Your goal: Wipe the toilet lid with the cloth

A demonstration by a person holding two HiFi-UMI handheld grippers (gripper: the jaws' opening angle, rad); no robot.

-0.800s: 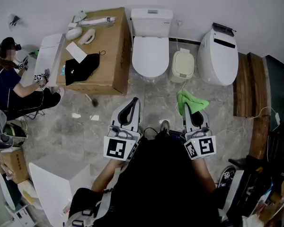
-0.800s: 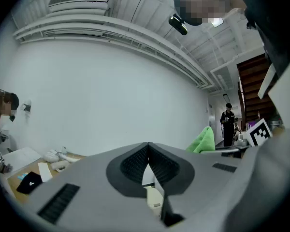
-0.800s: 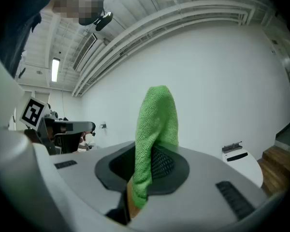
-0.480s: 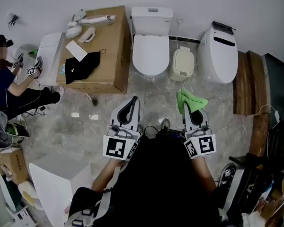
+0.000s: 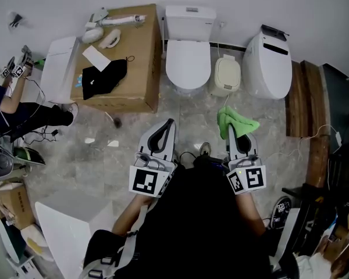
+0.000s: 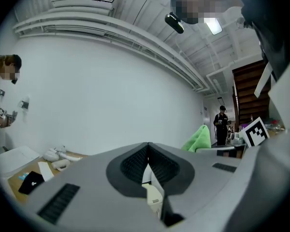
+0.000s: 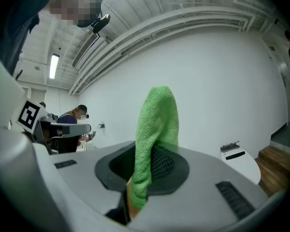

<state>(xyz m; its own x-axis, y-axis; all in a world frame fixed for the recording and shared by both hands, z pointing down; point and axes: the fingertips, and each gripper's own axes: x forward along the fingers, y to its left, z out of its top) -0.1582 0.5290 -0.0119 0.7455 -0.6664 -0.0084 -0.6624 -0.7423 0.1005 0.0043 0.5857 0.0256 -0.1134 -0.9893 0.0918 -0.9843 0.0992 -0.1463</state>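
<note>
Cloth (image 5: 237, 122) pinched tight in right gripper (image 5: 231, 131), left gripper (image 5: 164, 128) closed and empty; toilet lid (image 5: 188, 64) well ahead, leftward of cloth, lengthwise pointing away.

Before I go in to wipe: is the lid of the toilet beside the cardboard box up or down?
Down: the toilet lid shows as one smooth white oval in front of the tank, no opening visible.

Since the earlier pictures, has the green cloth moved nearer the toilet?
No: the green cloth, in the right gripper, keeps the same gap to the beige bin.
</note>
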